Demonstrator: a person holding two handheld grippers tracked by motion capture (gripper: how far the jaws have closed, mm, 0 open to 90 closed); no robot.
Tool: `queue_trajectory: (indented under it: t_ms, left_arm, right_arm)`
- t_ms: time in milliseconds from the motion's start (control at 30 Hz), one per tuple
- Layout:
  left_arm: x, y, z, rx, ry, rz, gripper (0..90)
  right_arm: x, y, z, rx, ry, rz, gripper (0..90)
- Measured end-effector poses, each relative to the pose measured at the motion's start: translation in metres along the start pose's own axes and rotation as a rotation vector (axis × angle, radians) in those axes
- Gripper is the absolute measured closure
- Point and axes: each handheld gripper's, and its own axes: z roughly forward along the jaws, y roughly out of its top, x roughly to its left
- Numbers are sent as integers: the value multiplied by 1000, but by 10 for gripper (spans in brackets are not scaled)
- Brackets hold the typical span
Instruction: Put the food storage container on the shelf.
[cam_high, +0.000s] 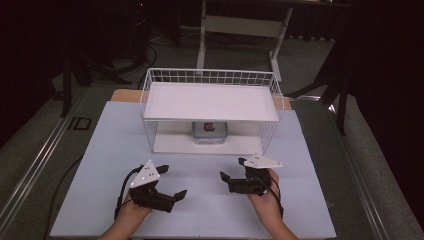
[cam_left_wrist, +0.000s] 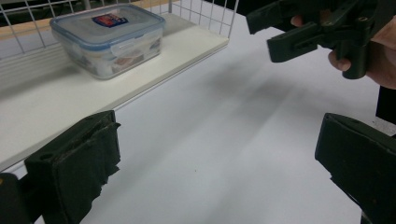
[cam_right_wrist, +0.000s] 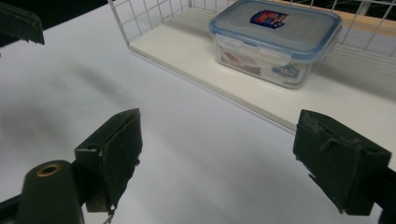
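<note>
Clear plastic box (cam_high: 210, 132) sits on the lower shelf of our white wire rack (cam_high: 150, 90).
Left gripper (cam_high: 167, 182) and right gripper (cam_high: 232, 169) hover over the table (cam_high: 115, 135), fingers wide and seemingly empty.

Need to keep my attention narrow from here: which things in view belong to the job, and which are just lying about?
In the job:
- lidded container, on the rack's lower board
- wire rack
- left gripper, jaws open
- right gripper, jaws open

Just about:
- white desk frame behind the table
- floor cable

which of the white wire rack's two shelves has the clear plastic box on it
The lower shelf: the clear blue-rimmed lidded box sits there, while the upper shelf is bare.
</note>
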Motion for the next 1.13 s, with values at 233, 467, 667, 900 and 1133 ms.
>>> queue_trajectory:
  t_ms: [233, 467, 667, 900, 1133]
  left_arm:
    - [1, -11, -6, 9, 10, -10, 9]
    - [8, -18, -5, 14, 25, -25, 9]
    - [11, -23, -2, 14, 30, -40, 9]
    - [10, -23, -2, -6, 26, -43, 9]
    - [11, -24, -1, -2, 23, -46, 9]
  right_arm:
    - [-3, -8, -13, -8, 18, -3, 156]
    - [-6, -18, -21, -8, 5, -11, 156]
    - [-13, -26, -25, -21, -25, -11, 155]
    - [-26, -37, -32, -13, -39, 17, 155]
    - [-31, -38, -32, -21, -46, 23, 155]
